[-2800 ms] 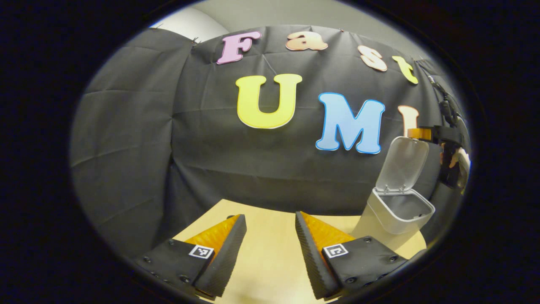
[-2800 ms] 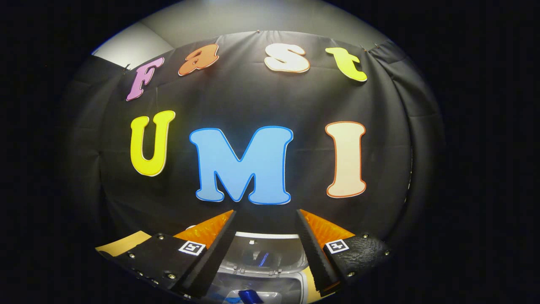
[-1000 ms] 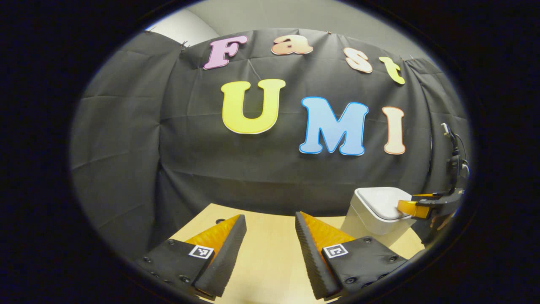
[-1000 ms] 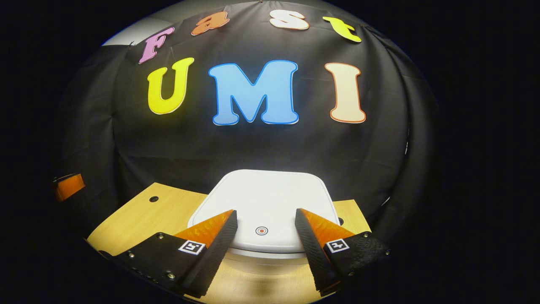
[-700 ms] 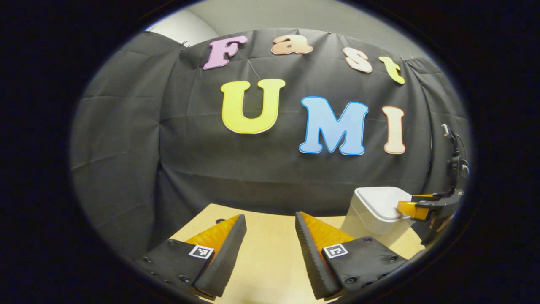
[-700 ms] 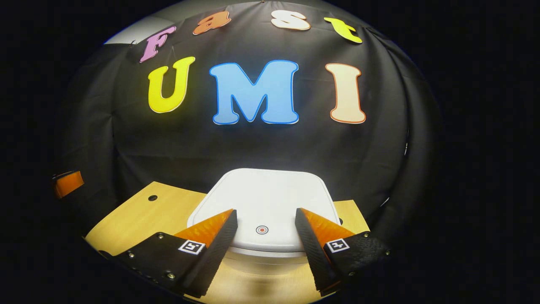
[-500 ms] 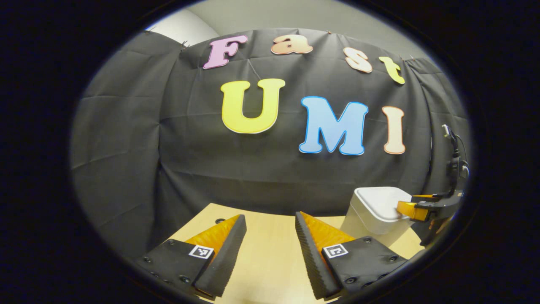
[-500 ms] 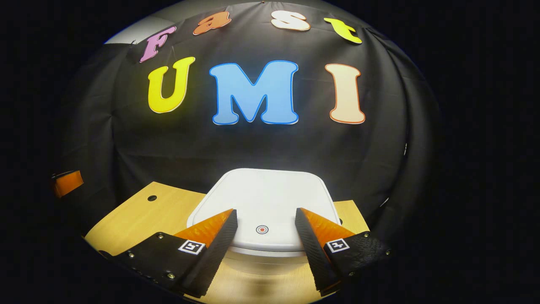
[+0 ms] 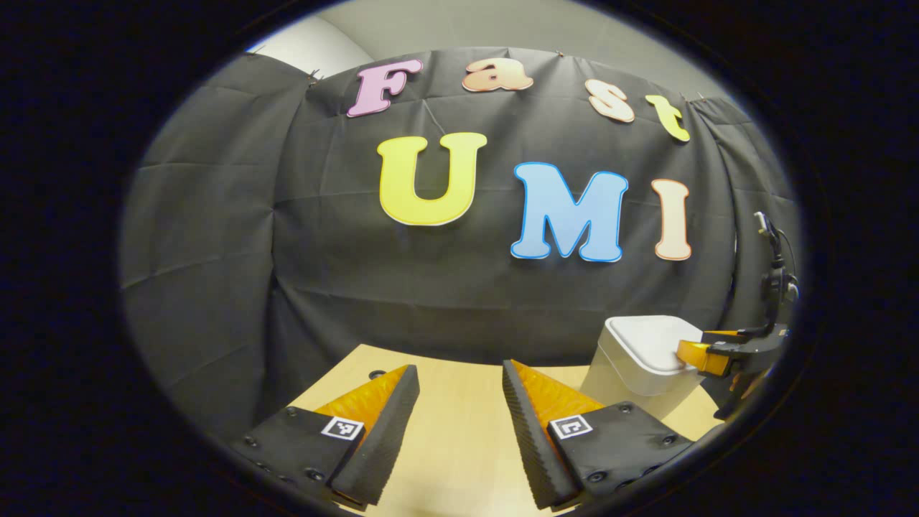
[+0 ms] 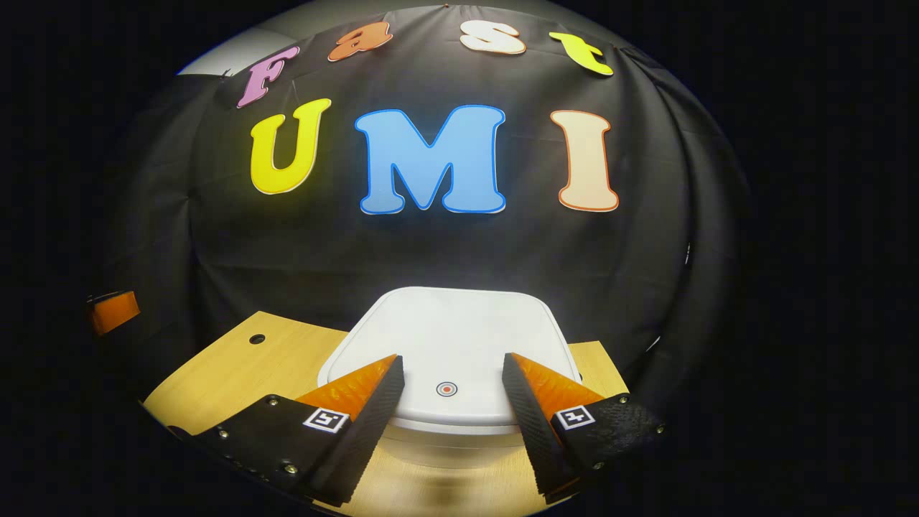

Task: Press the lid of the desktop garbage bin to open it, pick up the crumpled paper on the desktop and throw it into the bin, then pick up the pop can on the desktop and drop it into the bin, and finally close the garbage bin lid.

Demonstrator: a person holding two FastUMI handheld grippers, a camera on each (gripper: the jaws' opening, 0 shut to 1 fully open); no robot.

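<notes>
Bin [image 10: 445, 402] on tabletop [image 10: 237, 370], lid [image 10: 449, 345] down: final step looks done. Right hand-held gripper [image 10: 449, 384] over lid front, fingers apart; left hand-held gripper [image 9: 456, 402] apart, empty. Next: back off.

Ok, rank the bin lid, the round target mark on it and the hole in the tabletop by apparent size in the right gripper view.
1. Bin lid, by far the largest.
2 and 3. Target mark and tabletop hole: they look alike in size, and the hole lies farther off, so no ranking.
</notes>
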